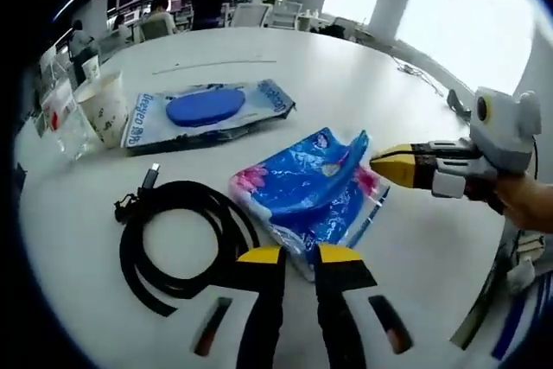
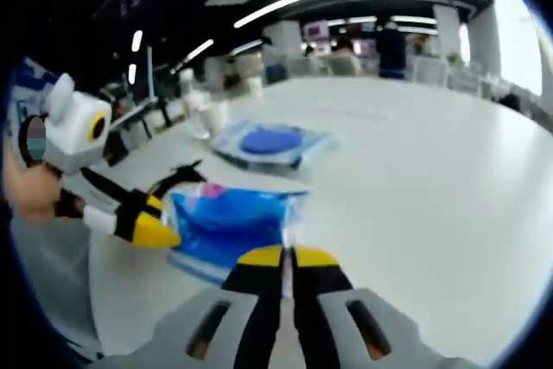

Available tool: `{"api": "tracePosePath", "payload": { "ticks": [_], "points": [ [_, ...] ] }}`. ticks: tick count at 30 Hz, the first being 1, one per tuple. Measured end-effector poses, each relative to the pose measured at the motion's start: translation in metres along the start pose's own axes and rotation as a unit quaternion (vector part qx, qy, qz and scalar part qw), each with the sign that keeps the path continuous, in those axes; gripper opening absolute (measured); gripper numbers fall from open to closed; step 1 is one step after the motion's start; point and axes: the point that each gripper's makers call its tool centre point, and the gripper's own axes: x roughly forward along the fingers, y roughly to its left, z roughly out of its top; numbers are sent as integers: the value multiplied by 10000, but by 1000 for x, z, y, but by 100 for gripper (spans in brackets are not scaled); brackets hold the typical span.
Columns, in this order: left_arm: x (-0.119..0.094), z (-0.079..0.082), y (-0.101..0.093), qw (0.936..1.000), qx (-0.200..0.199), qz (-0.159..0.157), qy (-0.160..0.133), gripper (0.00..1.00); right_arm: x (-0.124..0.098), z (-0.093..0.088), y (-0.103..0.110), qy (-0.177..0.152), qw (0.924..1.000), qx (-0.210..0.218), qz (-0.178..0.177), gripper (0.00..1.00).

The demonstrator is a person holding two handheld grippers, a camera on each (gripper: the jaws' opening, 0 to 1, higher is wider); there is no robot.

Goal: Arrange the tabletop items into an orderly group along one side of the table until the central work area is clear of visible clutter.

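On my left gripper view, the table [image 1: 363,84] spreads ahead. A tissue pack [image 1: 307,192] lies just beyond my left gripper [image 1: 299,255], at its tips. A coiled cable [image 1: 173,239] lies just left of the pack, touching its edge. Behind both, farther across the table, lies a flat packet [image 1: 207,111]. Left of that packet stands a cup [image 1: 105,105], with a bottle [image 1: 65,123] beside it near the table edge. My right gripper [image 1: 393,166] reaches in from the right, its tips at the pack's right edge.

On my right gripper view, the pack [image 2: 229,222] lies just ahead of the gripper [image 2: 287,257], with the packet [image 2: 272,143] behind.
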Motion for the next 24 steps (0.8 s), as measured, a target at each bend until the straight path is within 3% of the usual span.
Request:
{"api": "tracePosePath", "payload": {
  "ticks": [3, 10, 17, 24],
  "points": [
    [-2, 6, 0, 10000, -8, 0, -77, 2, -5, -1, 0, -20, 10000, 12, -64, 0],
    [0, 29, -6, 9996, 35, -136, -231, 1, -22, 10, -11, -344, 9988, 132, -336, 0],
    [14, 64, -26, 9982, 247, -409, -354, 1, -43, 28, -40, -669, 9940, 266, -818, 0],
    [32, 94, -36, 9967, 10, -635, -509, 1, -51, 44, -68, -799, 9906, 296, -1069, 0]
  ]
}}
